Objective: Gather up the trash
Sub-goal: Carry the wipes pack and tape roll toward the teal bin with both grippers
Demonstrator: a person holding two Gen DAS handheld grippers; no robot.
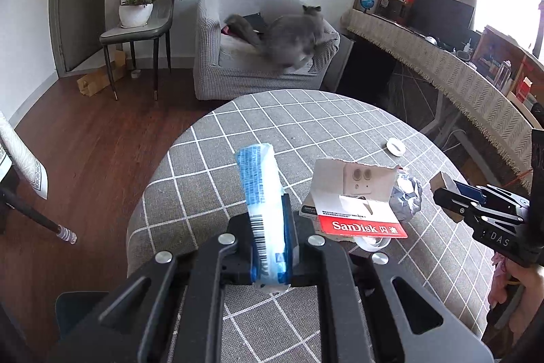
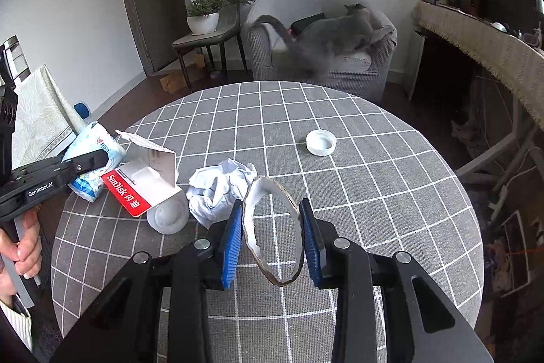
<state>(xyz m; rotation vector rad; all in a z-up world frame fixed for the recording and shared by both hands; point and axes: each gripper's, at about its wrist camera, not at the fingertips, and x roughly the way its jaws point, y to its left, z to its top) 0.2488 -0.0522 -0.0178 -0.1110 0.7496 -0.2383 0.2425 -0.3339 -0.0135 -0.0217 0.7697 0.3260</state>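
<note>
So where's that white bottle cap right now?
The white bottle cap lies alone on the checked tablecloth, toward the far right, beyond the crumpled paper.

Round table (image 2: 374, 159), grey check cloth. On it: white cap (image 2: 321, 142), crumpled paper (image 2: 217, 189), SanDisk card pkg (image 2: 142, 182), clear blister (image 2: 168, 216).

Round worktop (image 2: 374, 193): matt grey woven cloth cover with white grid lines. On it, the red-and-white cardboard package (image 2: 142, 182) is smooth with a slight sheen. Just beside the package, the crumpled white paper ball (image 2: 217, 189) is matt and creased. Beyond the ball, the white plastic cap (image 2: 321, 142) is smooth.
</note>
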